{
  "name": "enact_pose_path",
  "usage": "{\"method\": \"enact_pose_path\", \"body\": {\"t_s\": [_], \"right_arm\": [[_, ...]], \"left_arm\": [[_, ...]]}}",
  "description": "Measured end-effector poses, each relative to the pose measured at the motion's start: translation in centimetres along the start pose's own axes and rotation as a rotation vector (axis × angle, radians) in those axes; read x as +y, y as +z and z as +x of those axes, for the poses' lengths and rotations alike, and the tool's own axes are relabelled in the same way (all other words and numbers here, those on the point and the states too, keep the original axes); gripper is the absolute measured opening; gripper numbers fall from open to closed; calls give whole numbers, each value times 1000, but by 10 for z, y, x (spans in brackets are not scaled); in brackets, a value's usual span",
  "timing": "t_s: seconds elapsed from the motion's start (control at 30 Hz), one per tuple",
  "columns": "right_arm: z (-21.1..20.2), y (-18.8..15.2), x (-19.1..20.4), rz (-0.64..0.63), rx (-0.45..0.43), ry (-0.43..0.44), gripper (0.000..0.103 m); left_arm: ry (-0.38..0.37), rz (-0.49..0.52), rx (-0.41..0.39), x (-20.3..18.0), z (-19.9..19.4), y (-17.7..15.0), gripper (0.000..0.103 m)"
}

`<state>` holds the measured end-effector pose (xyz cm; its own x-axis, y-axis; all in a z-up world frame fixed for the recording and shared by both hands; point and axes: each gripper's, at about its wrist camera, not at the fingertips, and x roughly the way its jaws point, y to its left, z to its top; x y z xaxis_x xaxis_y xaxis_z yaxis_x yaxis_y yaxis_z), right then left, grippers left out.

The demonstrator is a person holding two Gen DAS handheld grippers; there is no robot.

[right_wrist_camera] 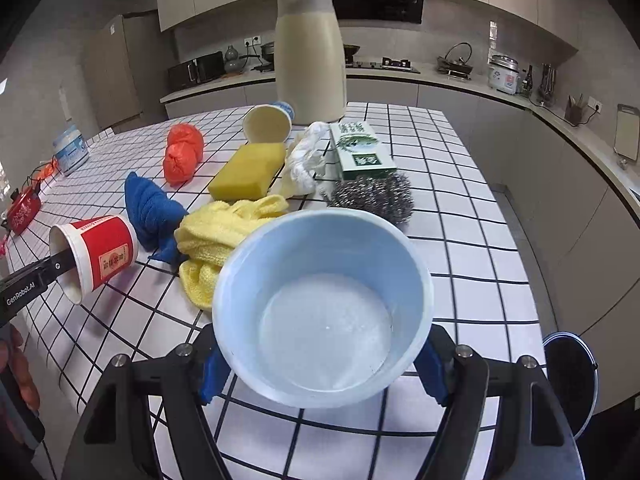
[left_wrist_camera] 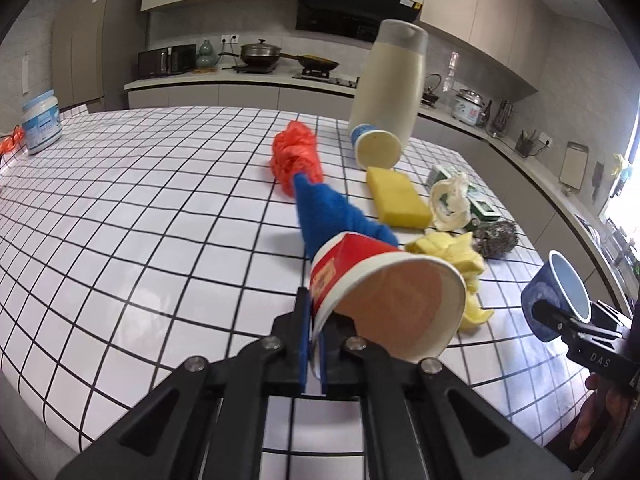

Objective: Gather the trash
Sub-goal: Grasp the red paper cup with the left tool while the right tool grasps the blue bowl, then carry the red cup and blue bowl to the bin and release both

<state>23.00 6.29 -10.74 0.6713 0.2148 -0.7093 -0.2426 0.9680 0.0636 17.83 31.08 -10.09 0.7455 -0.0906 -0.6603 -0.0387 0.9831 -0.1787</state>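
Note:
My left gripper (left_wrist_camera: 314, 344) is shut on the rim of a red paper cup (left_wrist_camera: 360, 276), held tilted just above the checked table; the cup also shows in the right wrist view (right_wrist_camera: 102, 254). My right gripper (right_wrist_camera: 320, 364) is shut on a blue paper cup (right_wrist_camera: 324, 304), mouth toward the camera; it also shows in the left wrist view (left_wrist_camera: 560, 296). A third paper cup (right_wrist_camera: 268, 122) lies on its side near the big cream jug (right_wrist_camera: 310, 52). A crumpled white bag (right_wrist_camera: 306, 160) and an orange bag (right_wrist_camera: 182, 152) lie on the table.
A blue cloth (right_wrist_camera: 150, 208), yellow cloth (right_wrist_camera: 224, 232), yellow sponge (right_wrist_camera: 248, 170), steel scourer (right_wrist_camera: 372, 196) and green box (right_wrist_camera: 360, 148) crowd the table's middle. A white tub (right_wrist_camera: 72, 150) stands far left. A dark bin (right_wrist_camera: 570, 376) stands on the floor at the right.

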Motion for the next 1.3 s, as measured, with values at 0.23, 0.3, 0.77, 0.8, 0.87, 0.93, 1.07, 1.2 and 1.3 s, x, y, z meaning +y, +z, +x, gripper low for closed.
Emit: {"method": "enact_pose_path", "body": {"t_s": [0.23,0.3,0.77,0.8,0.87,0.93,1.07,1.2,1.3], "right_arm": [[-22,-6,-21,30,-29,-26,77],[-28,-9,-30,45,-32,-36,77],[-95,-39,-131,156,-73,-168,77],[-98,-41,-136,162,-75,-173,77],[-109,-46,-152,177,-82,-183,77],[-118,-51,-166,185,-89,-192,77],[-139,-61,-199,212,-104,-211,77],[-158,-75,-231,239,-104,-229,77],[-169,-84,-252,256,-103,-243,77]], "left_arm": [[-45,53,-18,-34,-5,5,3],[-60,66,-16,-44,-5,4,2],[-196,199,-12,-160,-16,-5,3],[-201,207,-12,-167,-17,-7,3],[-210,224,-11,-185,-20,-9,3],[-222,243,-9,-205,-22,-11,3],[-246,272,-8,-240,-26,-18,3],[-274,301,8,-275,-27,-29,3],[-290,318,18,-296,-23,-33,3]]}}
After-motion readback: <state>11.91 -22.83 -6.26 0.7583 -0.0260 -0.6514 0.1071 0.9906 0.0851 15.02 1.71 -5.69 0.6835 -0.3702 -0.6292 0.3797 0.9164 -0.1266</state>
